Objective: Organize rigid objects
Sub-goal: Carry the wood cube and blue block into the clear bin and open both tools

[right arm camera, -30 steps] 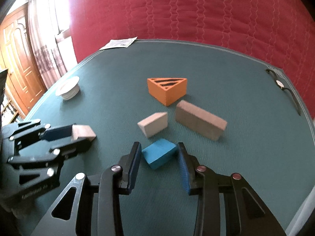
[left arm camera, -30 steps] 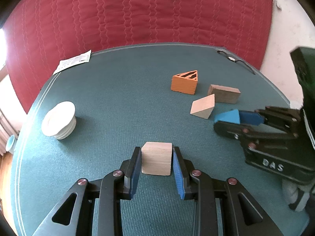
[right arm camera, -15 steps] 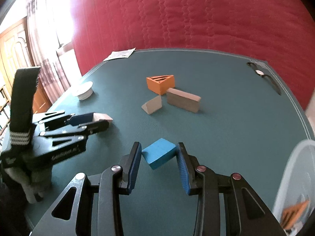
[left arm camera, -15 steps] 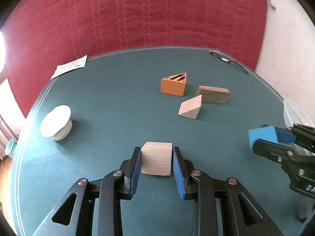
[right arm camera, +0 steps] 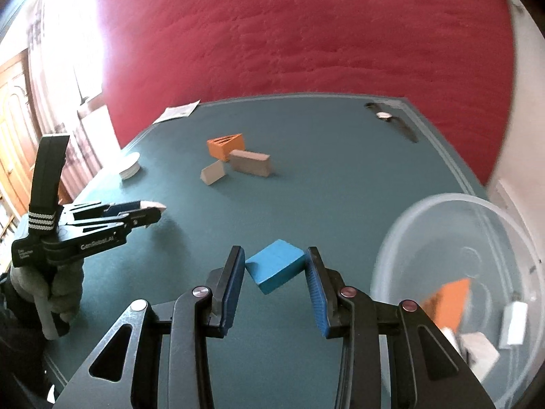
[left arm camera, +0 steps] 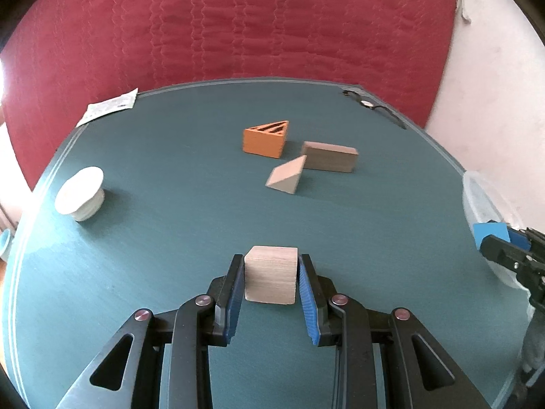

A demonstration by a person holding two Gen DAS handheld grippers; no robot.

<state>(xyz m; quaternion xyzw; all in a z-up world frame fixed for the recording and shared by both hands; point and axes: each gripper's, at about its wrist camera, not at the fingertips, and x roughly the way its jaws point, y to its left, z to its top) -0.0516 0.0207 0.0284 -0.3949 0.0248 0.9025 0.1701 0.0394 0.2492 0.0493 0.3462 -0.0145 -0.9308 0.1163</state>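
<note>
Right claw (right arm camera: 275,271) shifted from worktop (right arm camera: 340,177) centre toward clear bowl (right arm camera: 402,228) at lower right, pinching blue block (right arm camera: 274,265). Left claw (left arm camera: 271,281) pinches wooden cube (left arm camera: 270,277), frame bottom centre.

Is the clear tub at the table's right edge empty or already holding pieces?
Holding pieces: inside the clear tub lie an orange block and pale blocks.
</note>
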